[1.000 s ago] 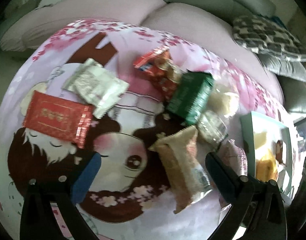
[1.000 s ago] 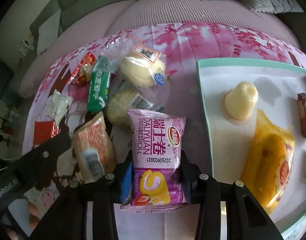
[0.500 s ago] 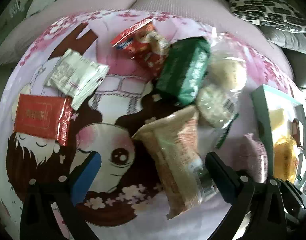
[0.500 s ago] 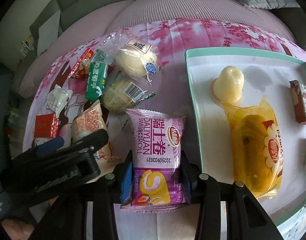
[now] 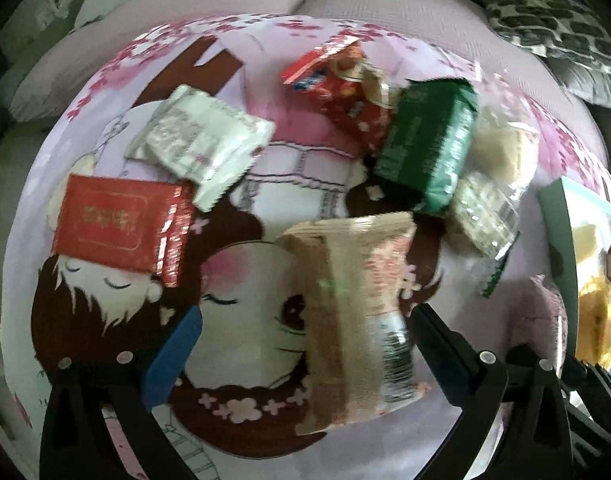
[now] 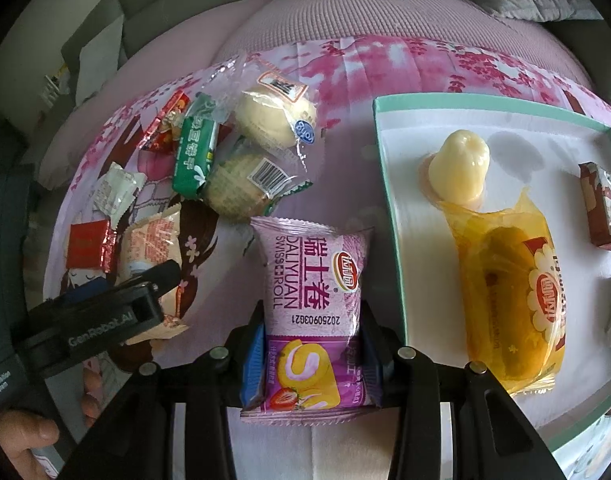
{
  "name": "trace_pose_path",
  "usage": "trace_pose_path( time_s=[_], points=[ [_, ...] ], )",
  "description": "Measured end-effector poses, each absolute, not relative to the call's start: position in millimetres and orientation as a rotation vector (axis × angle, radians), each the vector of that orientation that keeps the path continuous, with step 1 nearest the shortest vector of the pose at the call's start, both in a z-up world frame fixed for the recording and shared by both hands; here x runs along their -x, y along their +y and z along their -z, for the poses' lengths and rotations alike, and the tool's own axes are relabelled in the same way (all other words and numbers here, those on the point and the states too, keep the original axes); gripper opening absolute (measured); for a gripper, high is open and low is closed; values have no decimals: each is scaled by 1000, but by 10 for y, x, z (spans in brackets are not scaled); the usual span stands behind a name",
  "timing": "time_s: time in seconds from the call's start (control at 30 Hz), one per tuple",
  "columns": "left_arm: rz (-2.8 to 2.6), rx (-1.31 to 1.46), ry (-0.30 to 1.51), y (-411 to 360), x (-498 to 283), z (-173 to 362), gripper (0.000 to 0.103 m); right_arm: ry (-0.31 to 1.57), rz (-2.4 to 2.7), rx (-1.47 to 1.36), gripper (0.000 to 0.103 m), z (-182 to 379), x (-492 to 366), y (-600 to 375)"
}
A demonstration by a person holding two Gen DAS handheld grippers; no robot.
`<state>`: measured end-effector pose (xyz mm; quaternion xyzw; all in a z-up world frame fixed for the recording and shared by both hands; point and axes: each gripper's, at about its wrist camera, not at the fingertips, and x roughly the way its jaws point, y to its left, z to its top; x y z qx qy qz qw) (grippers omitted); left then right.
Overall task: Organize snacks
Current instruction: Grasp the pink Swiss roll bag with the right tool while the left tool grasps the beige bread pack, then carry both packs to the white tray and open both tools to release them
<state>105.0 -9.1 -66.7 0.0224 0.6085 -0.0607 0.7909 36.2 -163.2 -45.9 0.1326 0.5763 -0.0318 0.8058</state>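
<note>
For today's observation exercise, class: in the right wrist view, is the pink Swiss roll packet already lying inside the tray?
No. The pink Swiss roll packet sits clamped in the right gripper, left of the tray.

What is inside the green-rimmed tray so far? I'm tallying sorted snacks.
The tray holds a pale yellow jelly cup, an orange-wrapped cake and a brown packet. A grey item at the right edge is cut off, so it cannot be identified.
</note>
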Motion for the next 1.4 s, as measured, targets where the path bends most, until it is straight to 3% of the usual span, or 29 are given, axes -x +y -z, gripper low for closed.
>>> trace_pose_path(
  time_s=[0.53,0.6,0.67,0.83,1.0,1.4],
  points=[
    [104,-104,1306,-276,-1065,760,103,1229,57,-267,44,463,-373,-1603],
    [109,-113,1294,-274,-1047,693,94,1228,56,-266,44,458,-371,-1600],
    [141,-98,1285,-271,-1018,660,69,1227,52,-266,43,453,-368,-1596],
    [174,-92,1276,-389,-988,614,48,1218,44,-281,42,426,-350,-1610],
    [177,-60,1258,-348,-988,538,38,1192,20,-300,42,357,-332,-1621],
    [204,-9,1161,-158,-940,191,37,1134,-1,-323,42,120,-285,-1638]
  ],
)
